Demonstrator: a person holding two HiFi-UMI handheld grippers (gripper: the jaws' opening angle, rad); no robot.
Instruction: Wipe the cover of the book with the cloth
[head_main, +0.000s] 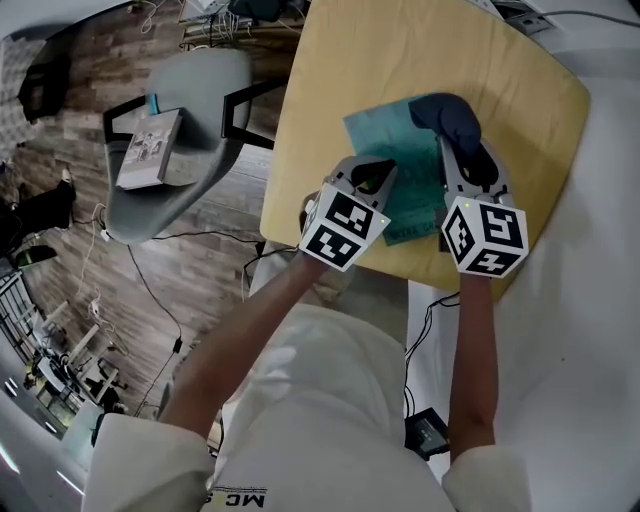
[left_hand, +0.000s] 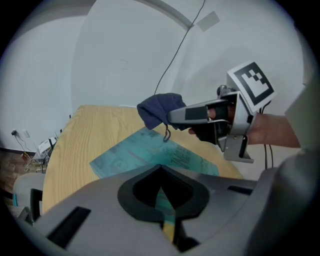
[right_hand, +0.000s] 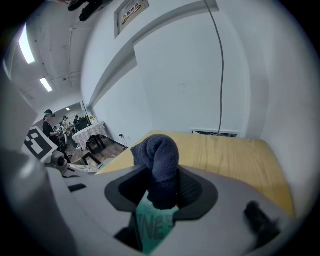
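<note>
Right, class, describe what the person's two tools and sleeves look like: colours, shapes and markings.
The left tool and right tool are alike: grey moulded bodies with black-lined jaw openings, each carrying a white cube printed with black square markers. The person wears an off-white top whose sleeves end high on the arms.

The scene is lit brightly and evenly, and ceiling strip lights (right_hand: 25, 44) are blown out to glare in the right gripper view. Both gripper views are bowed by wide-angle distortion and blackened at the corners. The nearest grey housing is left soft and out of focus.
</note>
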